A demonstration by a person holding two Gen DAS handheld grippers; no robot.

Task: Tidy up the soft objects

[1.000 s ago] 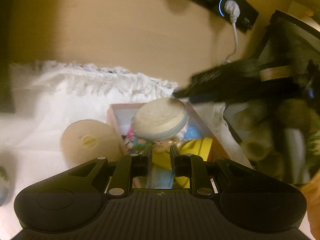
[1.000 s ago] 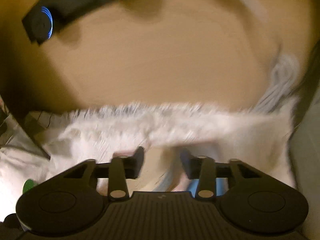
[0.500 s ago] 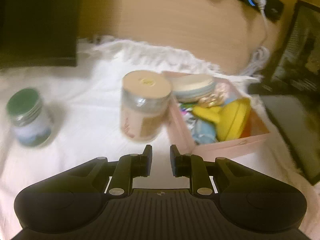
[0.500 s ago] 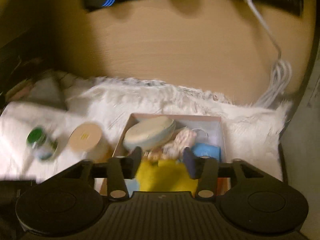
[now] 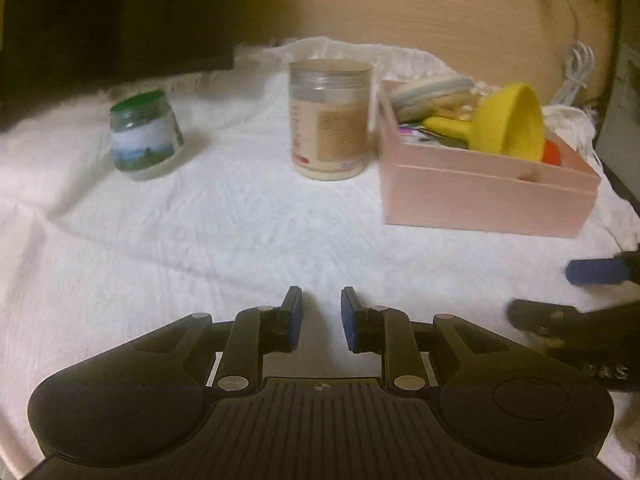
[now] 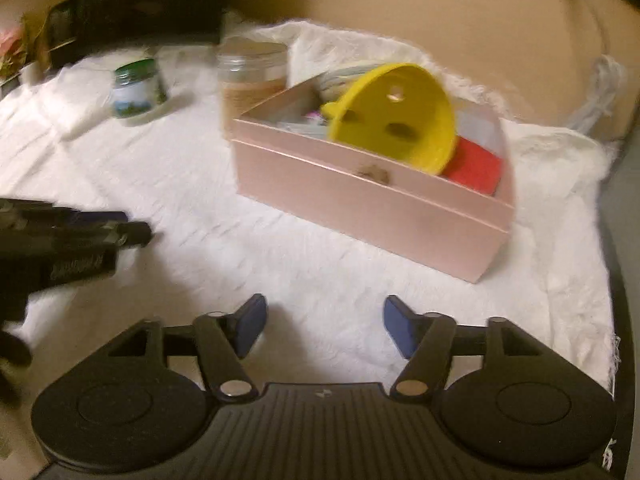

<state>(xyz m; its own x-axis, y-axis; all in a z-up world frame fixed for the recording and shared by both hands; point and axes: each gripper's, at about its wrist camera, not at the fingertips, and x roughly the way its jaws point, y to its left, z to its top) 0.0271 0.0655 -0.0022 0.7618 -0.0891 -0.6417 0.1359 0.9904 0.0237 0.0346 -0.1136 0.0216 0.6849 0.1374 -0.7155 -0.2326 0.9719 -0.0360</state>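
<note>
A pink box (image 5: pixel 480 196) (image 6: pixel 360 200) stands on the white cloth (image 5: pixel 200 240), filled with small items. Among them are a yellow perforated funnel (image 5: pixel 508 120) (image 6: pixel 396 116), a pale round pad (image 5: pixel 428 90) and something red (image 6: pixel 474 166). My left gripper (image 5: pixel 320 308) hovers low over bare cloth, well short of the box; its jaws are opening with nothing between them. My right gripper (image 6: pixel 325 312) is in front of the box, jaws opening wide and empty. Each gripper shows at the edge of the other's view.
A tan-labelled jar (image 5: pixel 330 120) (image 6: pixel 252 76) stands just left of the box, and a green-lidded jar (image 5: pixel 144 136) (image 6: pixel 134 88) further left. A dark object fills the back left. A wooden wall and a white cable (image 5: pixel 576 68) lie behind.
Both grippers have come down and pulled back from above the box to low over the cloth in front of it. The right jaws have spread much wider; the left a little.
</note>
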